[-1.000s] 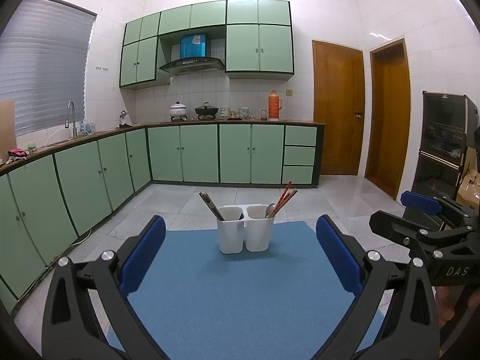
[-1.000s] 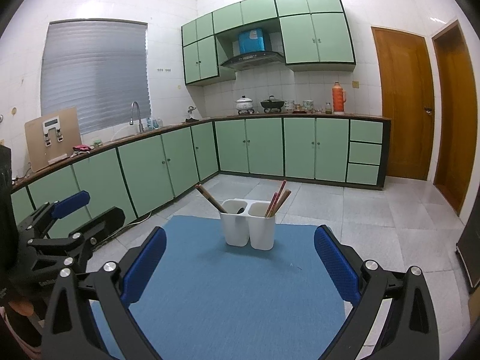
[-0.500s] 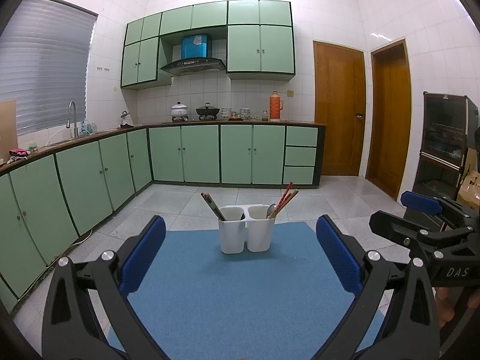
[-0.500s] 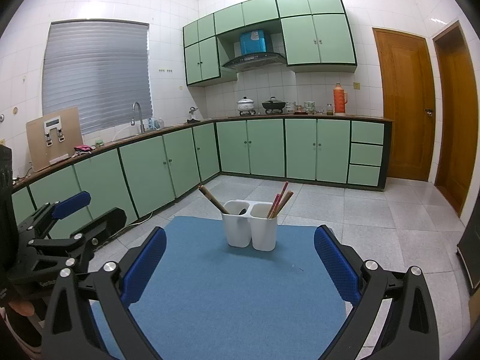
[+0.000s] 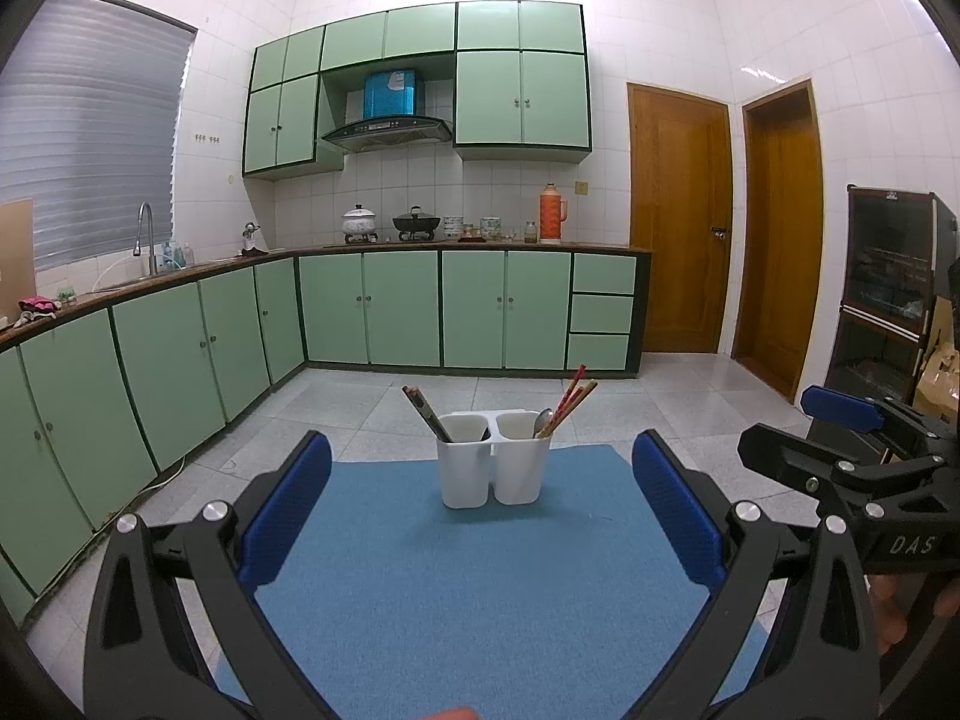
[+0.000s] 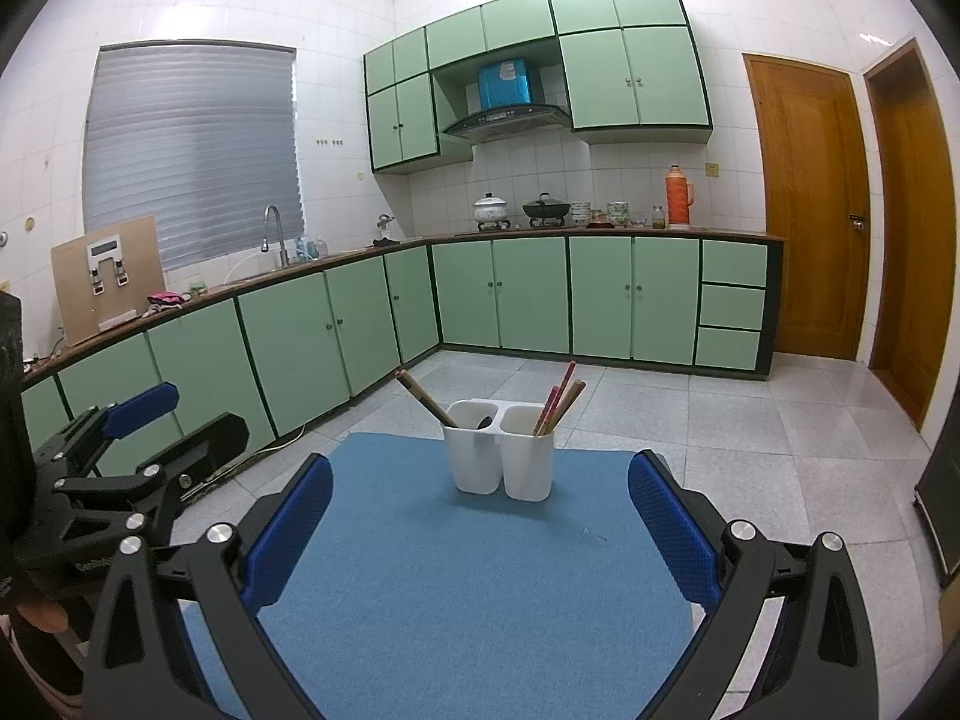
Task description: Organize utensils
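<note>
A white two-compartment utensil holder (image 5: 492, 468) (image 6: 501, 462) stands upright at the far end of a blue mat (image 5: 456, 588) (image 6: 456, 570). Its left cup holds dark brown chopsticks (image 5: 423, 411) (image 6: 423, 399) that lean left. The right cup holds red and brown chopsticks (image 5: 570, 399) (image 6: 561, 399) and a metal spoon (image 5: 542, 420). My left gripper (image 5: 481, 447) (image 6: 192, 423) is open and holds nothing, well short of the holder. My right gripper (image 6: 480, 468) (image 5: 804, 432) is likewise open and holds nothing, beside the left one.
Green base cabinets (image 5: 168, 360) with a counter and sink run along the left and back walls. Two wooden doors (image 5: 678, 222) are at the back right, and a dark cabinet (image 5: 894, 300) stands at the right. Tiled floor (image 6: 750, 420) surrounds the mat. A reddish sliver (image 5: 450, 713) shows at the bottom edge.
Both views have drifted only slightly. Both grippers stay open, and the holder and utensils have not moved.
</note>
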A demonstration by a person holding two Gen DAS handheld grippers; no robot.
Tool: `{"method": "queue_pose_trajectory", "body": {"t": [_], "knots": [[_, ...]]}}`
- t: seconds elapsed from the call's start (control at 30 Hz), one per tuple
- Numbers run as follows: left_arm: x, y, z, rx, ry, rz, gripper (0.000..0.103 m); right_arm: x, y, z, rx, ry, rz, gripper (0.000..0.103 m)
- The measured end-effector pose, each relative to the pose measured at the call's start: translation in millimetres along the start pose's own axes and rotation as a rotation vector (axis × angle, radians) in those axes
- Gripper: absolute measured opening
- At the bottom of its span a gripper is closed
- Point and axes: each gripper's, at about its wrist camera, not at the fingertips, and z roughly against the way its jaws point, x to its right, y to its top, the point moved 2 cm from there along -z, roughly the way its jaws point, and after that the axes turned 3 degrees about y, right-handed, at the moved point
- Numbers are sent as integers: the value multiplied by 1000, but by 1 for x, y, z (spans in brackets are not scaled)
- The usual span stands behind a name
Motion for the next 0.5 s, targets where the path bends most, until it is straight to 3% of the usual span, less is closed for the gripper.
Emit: {"method": "queue_pose_trajectory", "body": {"t": [0.5], "knots": [[-2,1,1,2,2,2,97,-2,-1,1,0,2,1,97]]}}
